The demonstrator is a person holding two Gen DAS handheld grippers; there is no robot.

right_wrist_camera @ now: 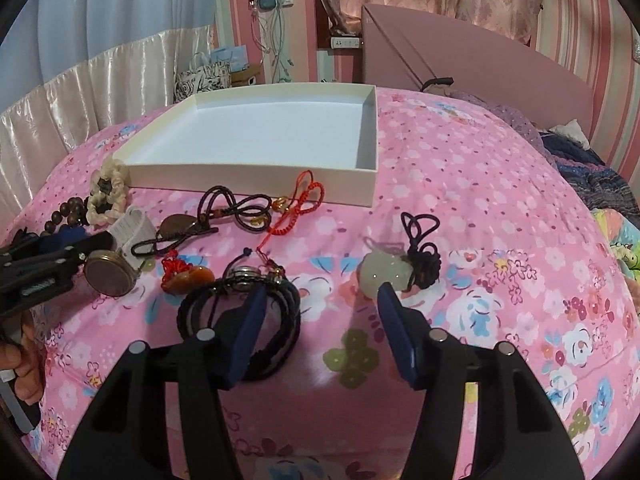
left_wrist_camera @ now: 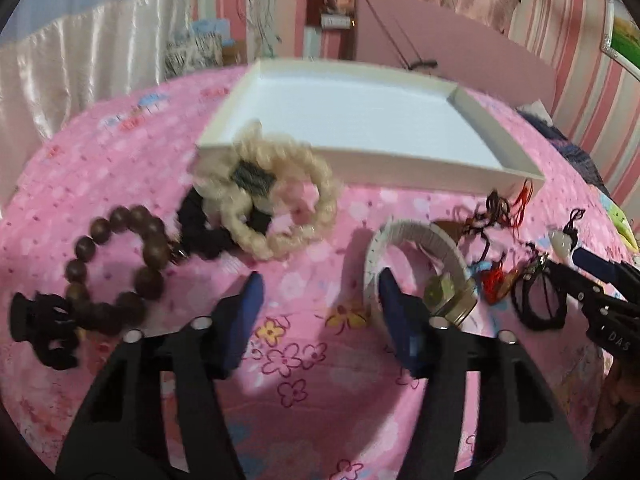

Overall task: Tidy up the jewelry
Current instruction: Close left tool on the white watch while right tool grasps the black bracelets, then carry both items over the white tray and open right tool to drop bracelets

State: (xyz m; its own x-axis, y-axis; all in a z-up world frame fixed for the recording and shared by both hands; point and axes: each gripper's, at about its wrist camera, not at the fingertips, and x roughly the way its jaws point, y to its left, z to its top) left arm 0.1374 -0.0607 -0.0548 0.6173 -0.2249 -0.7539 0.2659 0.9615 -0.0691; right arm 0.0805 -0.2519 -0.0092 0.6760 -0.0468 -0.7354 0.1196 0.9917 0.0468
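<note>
The white band watch [left_wrist_camera: 424, 264] lies on the pink bedspread [left_wrist_camera: 320, 360] just before the white tray's [left_wrist_camera: 360, 168] near right corner. Its band looks stiff and springy, its metal case heavy and smooth; take it across the band. The left gripper [left_wrist_camera: 320, 292] is released, one finger [left_wrist_camera: 394, 300] perhaps touching the band. The right gripper [right_wrist_camera: 320, 304] hangs empty between the black cord bracelet [right_wrist_camera: 280, 292] and the pale jade pendant [right_wrist_camera: 380, 276].

So that's one white box [right_wrist_camera: 256, 184], one cream scrunchie [left_wrist_camera: 272, 200], one wooden bead bracelet [left_wrist_camera: 116, 264], one black hair clip [left_wrist_camera: 44, 332], one watch [right_wrist_camera: 112, 272], and one pale jade pendant [right_wrist_camera: 384, 276].
</note>
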